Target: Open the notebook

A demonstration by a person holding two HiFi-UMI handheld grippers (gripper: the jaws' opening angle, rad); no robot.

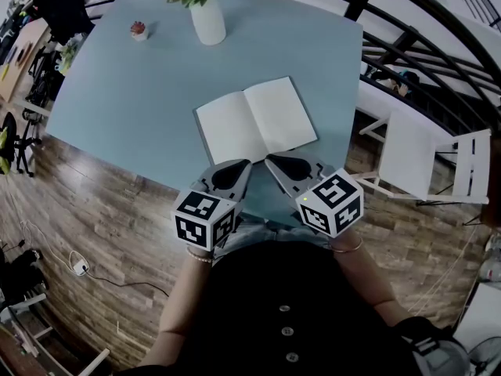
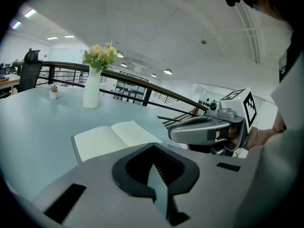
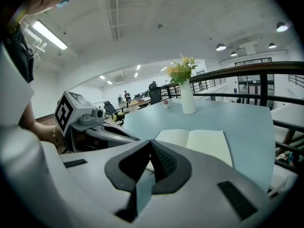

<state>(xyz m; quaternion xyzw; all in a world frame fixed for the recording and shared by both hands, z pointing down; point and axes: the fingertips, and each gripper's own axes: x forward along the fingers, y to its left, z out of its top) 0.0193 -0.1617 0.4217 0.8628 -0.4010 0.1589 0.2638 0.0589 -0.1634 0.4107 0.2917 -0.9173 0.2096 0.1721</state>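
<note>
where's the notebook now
In the head view the notebook lies open on the table, just beyond the left gripper and right gripper, vase behind it.

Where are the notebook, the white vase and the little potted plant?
notebook [image 1: 256, 121], head view, on the spine between the open pages.
white vase [image 1: 208, 22], head view, on its body.
little potted plant [image 1: 138, 30], head view, on the pot.
</note>
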